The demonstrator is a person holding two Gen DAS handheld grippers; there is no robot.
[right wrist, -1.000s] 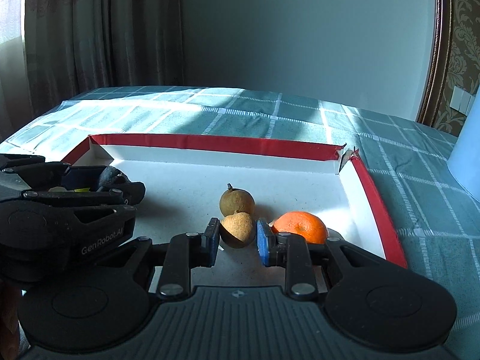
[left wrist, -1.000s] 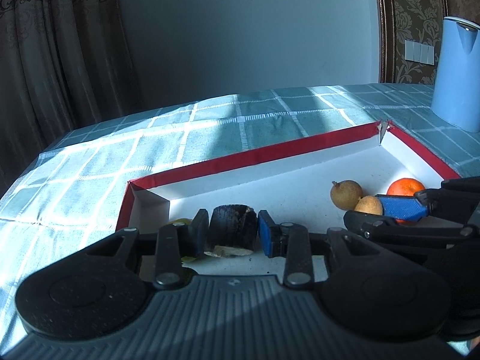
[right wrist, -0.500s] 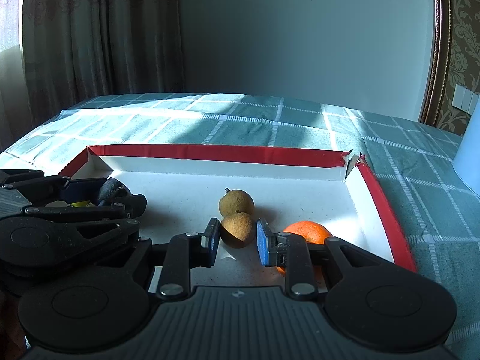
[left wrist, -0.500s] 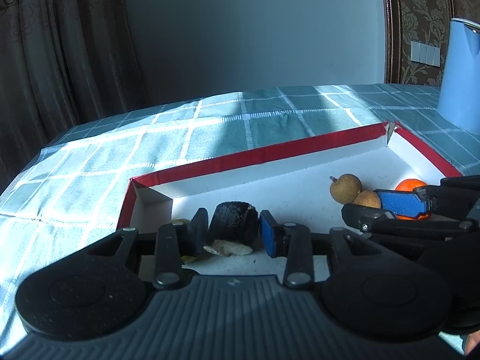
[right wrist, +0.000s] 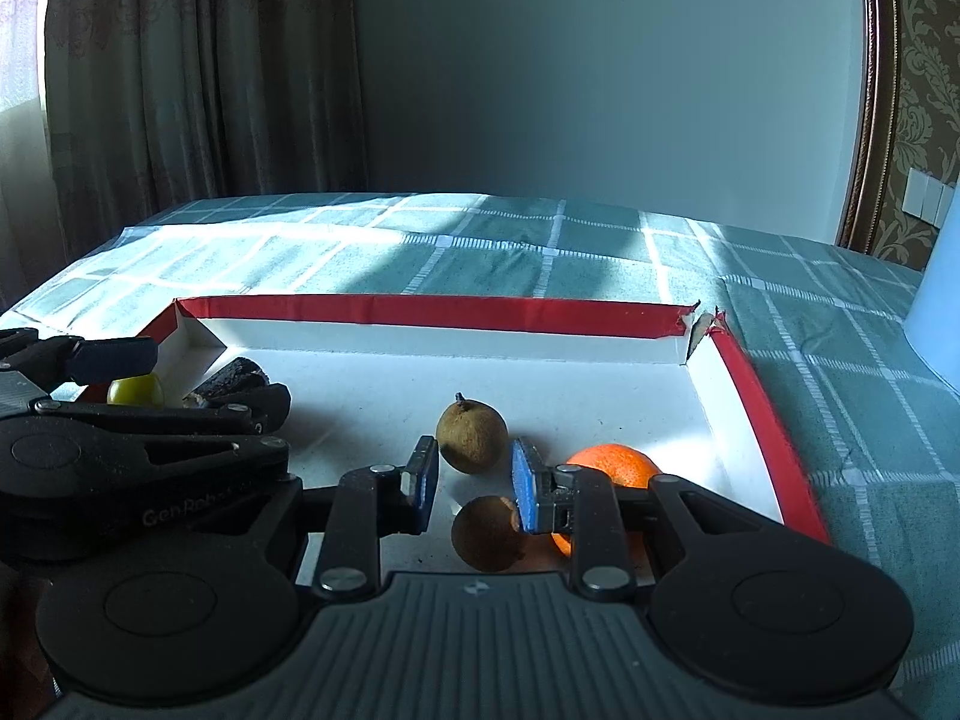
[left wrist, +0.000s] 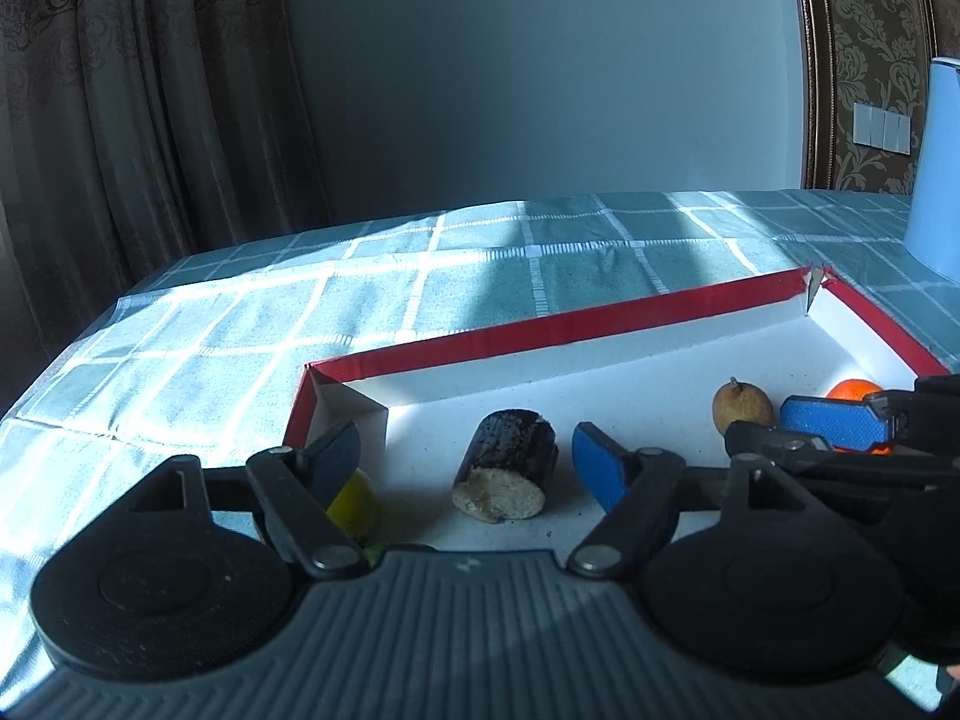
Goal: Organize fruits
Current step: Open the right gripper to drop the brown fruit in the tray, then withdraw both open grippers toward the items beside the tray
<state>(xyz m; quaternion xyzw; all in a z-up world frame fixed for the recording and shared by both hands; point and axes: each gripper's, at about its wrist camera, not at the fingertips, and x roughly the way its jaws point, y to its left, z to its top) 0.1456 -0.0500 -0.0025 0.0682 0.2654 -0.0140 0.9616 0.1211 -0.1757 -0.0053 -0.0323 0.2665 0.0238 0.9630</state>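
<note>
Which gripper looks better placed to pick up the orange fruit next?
Right. The right gripper is open, and the orange sits just behind its right finger. The left gripper is open over the dark cut piece, across the tray.

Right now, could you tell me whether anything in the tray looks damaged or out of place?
Yes. The tray's far right corner is torn, its red edging split and frayed. The dark cylindrical piece, black-skinned with a crumbly pale cut end, lies on its side near the left end and looks spoiled beside the round brown fruits and the orange.
</note>
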